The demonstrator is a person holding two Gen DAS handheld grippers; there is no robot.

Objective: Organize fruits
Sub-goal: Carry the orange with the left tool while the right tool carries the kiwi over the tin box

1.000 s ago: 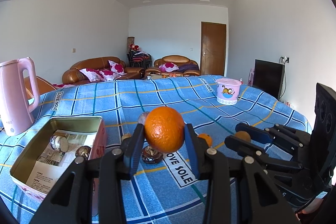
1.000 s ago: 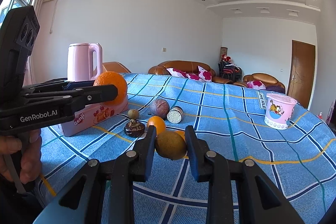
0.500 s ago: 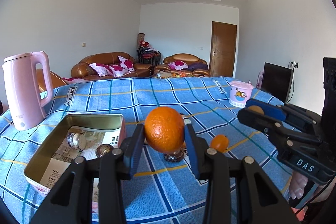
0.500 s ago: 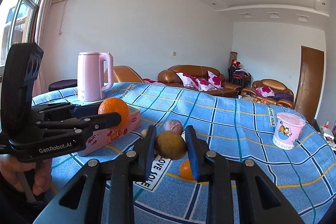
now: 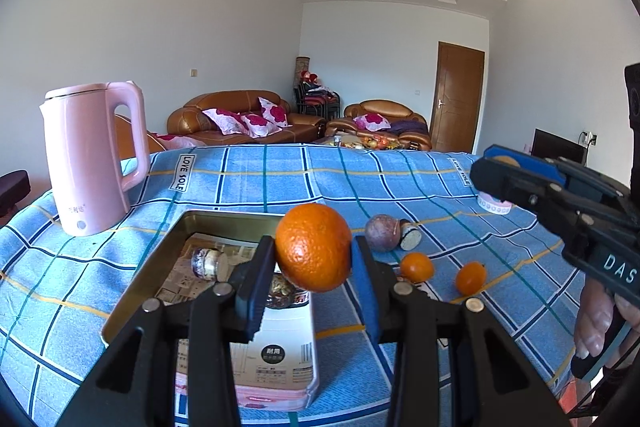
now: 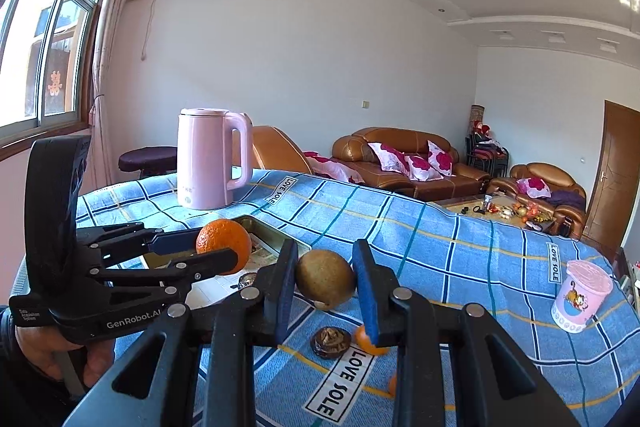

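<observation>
My left gripper [image 5: 313, 263] is shut on a large orange [image 5: 313, 247] and holds it above the near right part of an open metal tin [image 5: 176, 235]. The tin holds a small jar [image 5: 209, 263] and a paper sheet. The orange also shows in the right wrist view [image 6: 224, 245], over the tin [image 6: 276, 231]. My right gripper [image 6: 325, 279] is shut on a brown round fruit [image 6: 325, 278], held above the blue checked tablecloth [image 6: 440, 251] just right of the tin. Two small oranges [image 5: 417, 266] [image 5: 470, 278] and a purple fruit [image 5: 382, 238] lie on the cloth.
A pink kettle [image 5: 90, 157] stands at the table's left behind the tin. A pink cup [image 6: 582, 301] stands at the right. A dark dried fruit [image 6: 331, 341] and a small orange [image 6: 366, 341] lie under my right gripper. A cut fruit half [image 5: 411, 235] lies beside the purple one.
Both grippers have risen and swung left with their fruit. The orange now hangs over the tin instead of to its right. The brown fruit has lifted off the cloth.
</observation>
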